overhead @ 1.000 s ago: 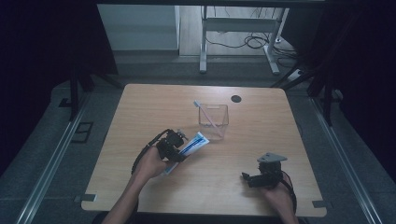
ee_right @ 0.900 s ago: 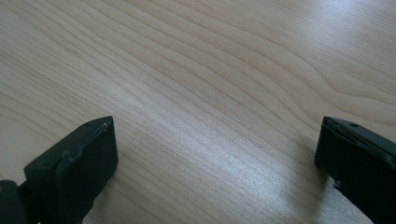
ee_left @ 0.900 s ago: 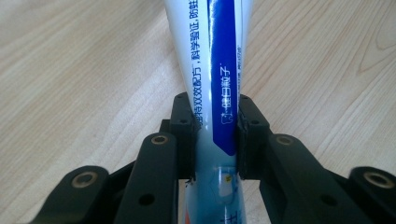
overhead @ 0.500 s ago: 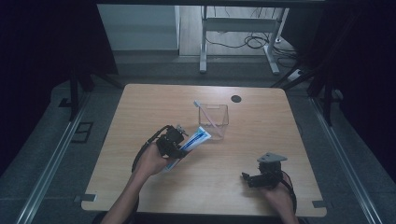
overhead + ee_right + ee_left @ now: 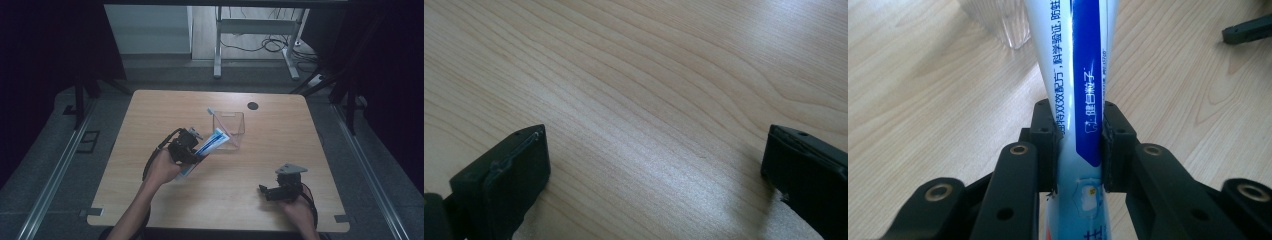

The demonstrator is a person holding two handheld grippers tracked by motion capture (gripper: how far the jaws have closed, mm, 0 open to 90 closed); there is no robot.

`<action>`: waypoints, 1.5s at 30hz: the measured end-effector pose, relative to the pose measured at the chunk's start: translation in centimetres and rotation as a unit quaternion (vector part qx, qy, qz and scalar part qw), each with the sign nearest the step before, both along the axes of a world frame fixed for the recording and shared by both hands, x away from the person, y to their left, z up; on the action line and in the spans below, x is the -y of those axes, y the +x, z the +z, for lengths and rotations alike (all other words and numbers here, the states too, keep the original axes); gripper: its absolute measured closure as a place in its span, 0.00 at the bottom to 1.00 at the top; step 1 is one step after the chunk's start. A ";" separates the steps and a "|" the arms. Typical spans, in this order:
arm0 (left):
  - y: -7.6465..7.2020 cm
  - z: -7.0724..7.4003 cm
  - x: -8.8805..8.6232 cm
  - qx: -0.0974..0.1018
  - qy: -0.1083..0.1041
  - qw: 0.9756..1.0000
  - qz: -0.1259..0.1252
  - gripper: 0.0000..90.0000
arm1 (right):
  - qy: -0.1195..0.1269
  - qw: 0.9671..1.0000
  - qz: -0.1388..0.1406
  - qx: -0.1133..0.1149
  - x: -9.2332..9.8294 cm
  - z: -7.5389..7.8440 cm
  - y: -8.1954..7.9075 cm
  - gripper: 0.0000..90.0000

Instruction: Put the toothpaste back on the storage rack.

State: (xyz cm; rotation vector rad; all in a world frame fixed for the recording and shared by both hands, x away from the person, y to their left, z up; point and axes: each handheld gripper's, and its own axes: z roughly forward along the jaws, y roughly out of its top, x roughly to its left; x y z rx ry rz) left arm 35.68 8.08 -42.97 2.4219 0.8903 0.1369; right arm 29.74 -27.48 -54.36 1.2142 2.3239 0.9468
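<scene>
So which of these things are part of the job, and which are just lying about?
In use:
- toothpaste tube, clamped in the left gripper
- clear box, which the tube's far end points toward
- toothbrush, leaning at the box's back corner

Lying about:
- right gripper, open, idle on the table
- black disc

A white-and-blue plastic toothpaste tube [image 5: 1079,100] with printed lettering along its blue stripe is pinched across its flattened lower part between two black pads. It is held off the wooden tabletop, tilted, its far end pointing up toward a clear, square plastic container [image 5: 229,129]. That container stands upright near the table's middle, with a light-blue toothbrush [image 5: 212,112] leaning out of its far left corner.
</scene>
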 end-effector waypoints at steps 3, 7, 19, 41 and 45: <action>0.1 0.4 0.1 0.004 -0.004 1.000 0.001 0.81 | 0.000 1.000 0.000 0.000 0.0 0.0 0.0 0.00; 0.2 1.0 0.2 0.010 -0.011 1.000 0.002 0.81 | 0.000 1.000 0.000 0.000 0.0 0.0 0.0 0.00; 1.1 2.7 0.8 0.032 -0.032 0.999 0.007 0.81 | 0.001 1.000 -0.001 0.000 0.0 0.0 0.0 0.00; 4.1 5.3 2.9 0.075 -0.062 0.995 0.020 0.82 | 0.001 1.000 -0.001 -0.001 0.0 0.0 0.0 0.00; 4.6 5.5 3.4 0.081 -0.062 0.995 0.019 0.82 | 0.001 1.000 0.000 0.000 0.0 0.0 0.0 0.00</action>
